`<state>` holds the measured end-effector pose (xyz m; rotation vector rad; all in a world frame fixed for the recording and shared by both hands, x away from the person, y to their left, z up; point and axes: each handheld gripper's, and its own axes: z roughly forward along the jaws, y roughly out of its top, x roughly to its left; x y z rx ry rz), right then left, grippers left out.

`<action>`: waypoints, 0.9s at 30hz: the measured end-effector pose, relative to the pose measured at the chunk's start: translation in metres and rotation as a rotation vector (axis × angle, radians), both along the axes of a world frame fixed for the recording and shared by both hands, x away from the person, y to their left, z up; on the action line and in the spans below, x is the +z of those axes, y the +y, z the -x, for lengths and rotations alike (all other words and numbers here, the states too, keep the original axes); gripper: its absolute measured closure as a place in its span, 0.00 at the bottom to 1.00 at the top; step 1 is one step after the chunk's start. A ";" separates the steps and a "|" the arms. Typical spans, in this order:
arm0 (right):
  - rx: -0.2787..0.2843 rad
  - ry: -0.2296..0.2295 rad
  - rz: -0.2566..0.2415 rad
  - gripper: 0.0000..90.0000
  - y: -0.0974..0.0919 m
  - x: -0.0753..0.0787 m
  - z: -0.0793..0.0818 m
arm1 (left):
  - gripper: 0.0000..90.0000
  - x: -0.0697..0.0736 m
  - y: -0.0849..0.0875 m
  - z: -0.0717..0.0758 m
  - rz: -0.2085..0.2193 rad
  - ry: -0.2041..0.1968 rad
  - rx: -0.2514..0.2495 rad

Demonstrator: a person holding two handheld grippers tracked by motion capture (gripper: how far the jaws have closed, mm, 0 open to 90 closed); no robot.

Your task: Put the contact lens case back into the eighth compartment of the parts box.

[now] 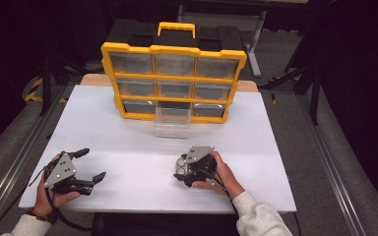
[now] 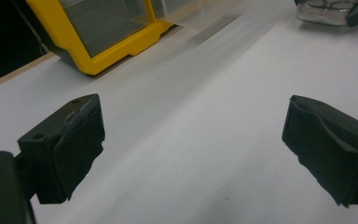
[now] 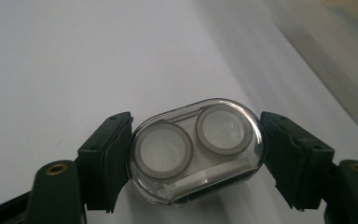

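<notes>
Pinching a small clear case [image 3: 196,151] with the right tongs [image 3: 196,158], both black pads pressing on its two short ends. Showing two round grey-rimmed wells side by side under the clear oval lid of that case in the right gripper view. Holding the case low over the white bench [image 1: 128,147], at the near right part of it, in front of the yellow organizer [image 1: 173,81] and well apart from it; whether touching the bench surface or just above it, hard to tell. Appearing again in the left gripper view, the same case [image 2: 324,11] at the far top right edge, with one dark jaw tip of the other tongs beside it. Keeping the left tongs [image 2: 193,144] spread wide, with nothing between the pads, above bare white bench at the near left side. Standing upright at the far middle of the bench, the organizer with three rows of clear drawers and a yellow handle on top. Sticking out toward the person, one clear drawer [image 1: 172,120] from the middle of the bottom row.
</notes>
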<state>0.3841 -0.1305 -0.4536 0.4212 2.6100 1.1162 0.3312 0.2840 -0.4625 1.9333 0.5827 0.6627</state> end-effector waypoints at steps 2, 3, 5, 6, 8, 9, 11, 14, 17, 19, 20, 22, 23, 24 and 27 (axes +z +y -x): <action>-0.005 -0.016 -0.014 0.32 -0.001 0.002 0.001 | 0.07 0.000 0.000 0.000 -0.004 -0.002 0.001; -0.008 -0.027 -0.016 0.32 -0.002 0.003 0.001 | 0.07 0.000 0.000 0.000 -0.004 -0.002 0.001; -0.017 -0.046 -0.027 0.32 -0.004 0.006 0.003 | 0.07 0.000 0.000 0.000 -0.002 -0.002 0.001; -0.019 -0.055 -0.033 0.32 -0.004 0.008 0.003 | 0.07 0.000 0.000 0.000 -0.004 -0.003 0.003; -0.031 -0.079 -0.042 0.32 -0.006 0.010 0.005 | 0.07 0.000 0.000 0.000 -0.004 -0.002 0.001; -0.031 -0.079 -0.042 0.32 -0.006 0.010 0.005 | 0.07 0.000 0.000 0.000 -0.004 -0.002 0.001; -0.042 -0.097 -0.063 0.32 -0.009 0.014 0.006 | 0.07 0.000 0.000 0.000 -0.006 -0.004 0.001; -0.051 -0.112 -0.078 0.32 -0.012 0.018 0.007 | 0.07 0.001 0.001 0.001 -0.014 -0.009 -0.001; -0.058 -0.122 -0.099 0.32 -0.014 0.022 0.009 | 0.07 0.001 0.001 0.000 -0.011 -0.008 -0.001; -0.062 -0.133 -0.110 0.32 -0.015 0.025 0.010 | 0.07 0.000 0.000 0.000 -0.007 -0.004 -0.001; -0.064 -0.137 -0.115 0.32 -0.016 0.026 0.011 | 0.07 0.001 0.001 0.000 -0.013 -0.009 -0.003; -0.064 -0.148 -0.125 0.32 -0.017 0.028 0.013 | 0.07 0.001 0.001 0.000 -0.015 -0.010 -0.003; -0.065 -0.155 -0.128 0.32 -0.017 0.030 0.013 | 0.07 0.001 0.001 0.001 -0.016 -0.010 -0.001; -0.067 -0.162 -0.131 0.32 -0.017 0.030 0.014 | 0.07 0.001 0.001 0.000 -0.011 -0.012 -0.001; -0.069 -0.170 -0.132 0.32 -0.017 0.032 0.015 | 0.07 0.001 0.001 0.000 -0.004 -0.007 -0.001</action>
